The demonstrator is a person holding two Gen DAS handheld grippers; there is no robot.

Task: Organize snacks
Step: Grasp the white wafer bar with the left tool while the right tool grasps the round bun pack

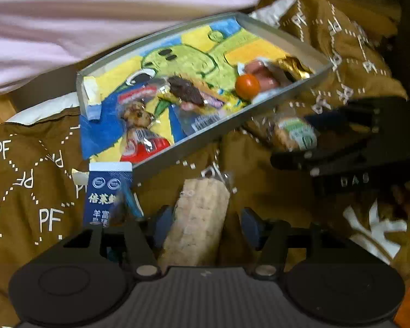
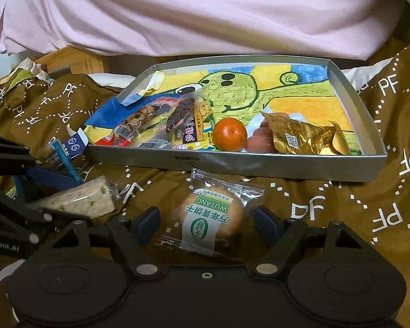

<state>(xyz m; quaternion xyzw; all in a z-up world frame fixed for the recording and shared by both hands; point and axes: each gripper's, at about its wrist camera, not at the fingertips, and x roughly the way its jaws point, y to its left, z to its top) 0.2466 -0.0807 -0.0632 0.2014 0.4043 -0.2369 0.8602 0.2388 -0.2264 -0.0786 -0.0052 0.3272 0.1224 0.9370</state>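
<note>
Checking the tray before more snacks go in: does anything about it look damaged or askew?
Yes. The grey tray's near-left corner is split open: the wall is gone and its drawing liner spills out over the brown quilt. A torn paper scrap curls there. Snacks are heaped at that open end.

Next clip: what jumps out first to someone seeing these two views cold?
The shallow grey tray lined with a bright green cartoon drawing, holding an orange, a gold packet and wrapped snacks, on a brown PF-printed cloth. In front, each open claw straddles a snack: the right claw a green-labelled biscuit, the left claw a pale bar.
</note>
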